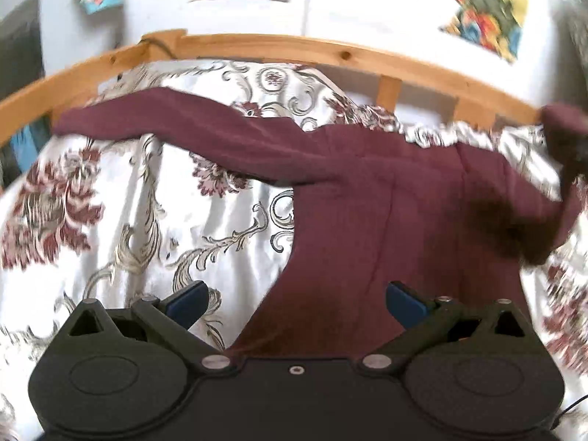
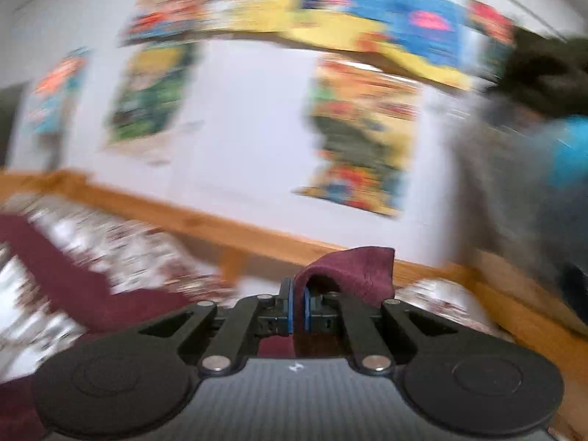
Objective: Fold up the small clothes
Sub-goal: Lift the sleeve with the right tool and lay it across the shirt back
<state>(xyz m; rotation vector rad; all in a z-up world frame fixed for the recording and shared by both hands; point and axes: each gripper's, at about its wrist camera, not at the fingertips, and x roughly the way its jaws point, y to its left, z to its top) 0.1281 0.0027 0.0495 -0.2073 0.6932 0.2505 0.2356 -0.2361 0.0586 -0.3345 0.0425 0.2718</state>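
Note:
A maroon long-sleeved garment point(image 1: 367, 198) lies spread on a floral bedspread point(image 1: 128, 191), one sleeve stretched to the far left. My left gripper point(image 1: 294, 301) is open and empty, hovering over the garment's near edge. My right gripper point(image 2: 297, 308) is shut on a fold of the maroon garment point(image 2: 349, 272) and holds it lifted above the bed. In the left wrist view that lifted end point(image 1: 566, 125) shows at the far right. The right wrist view is blurred by motion.
A wooden bed rail point(image 1: 279, 47) runs along the far side of the bed, also in the right wrist view point(image 2: 228, 228). Behind it is a white wall with colourful posters point(image 2: 360, 128). A person in grey and blue point(image 2: 533, 169) stands at the right.

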